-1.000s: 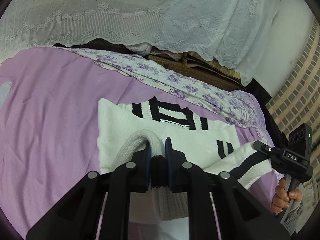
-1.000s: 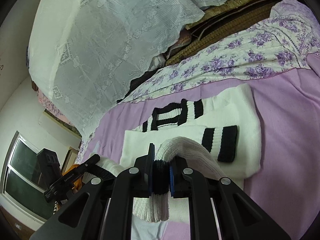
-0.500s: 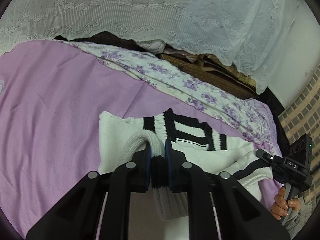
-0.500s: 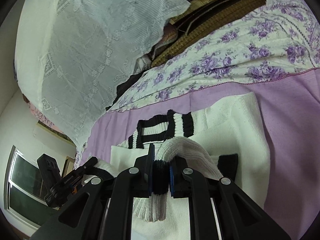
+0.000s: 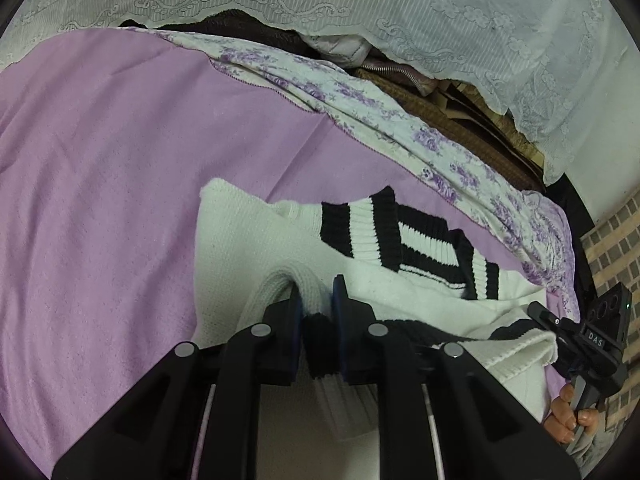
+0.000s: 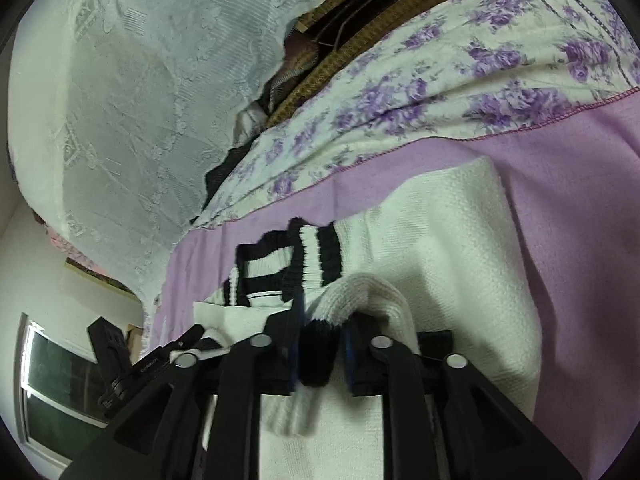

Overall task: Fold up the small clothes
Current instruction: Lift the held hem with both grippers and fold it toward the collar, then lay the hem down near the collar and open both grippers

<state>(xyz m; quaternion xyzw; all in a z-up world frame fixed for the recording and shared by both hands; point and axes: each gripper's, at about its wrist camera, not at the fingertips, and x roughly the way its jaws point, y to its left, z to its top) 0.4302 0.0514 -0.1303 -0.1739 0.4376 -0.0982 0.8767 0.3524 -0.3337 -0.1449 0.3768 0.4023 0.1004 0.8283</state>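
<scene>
Both the left tongs and right tongs angle downward, jaws opening, knit fabric between them.

I see white chunky-knit sweater, black-and-white ribbed trim, rough matt, centre frame. Lilac bedsheet, fine-napped matt cloth, at left. Floral cotton sheet, smooth, upper right. White lace curtain, sheer, upper left. My left gripper: matt black plastic, silver metal screws.
</scene>
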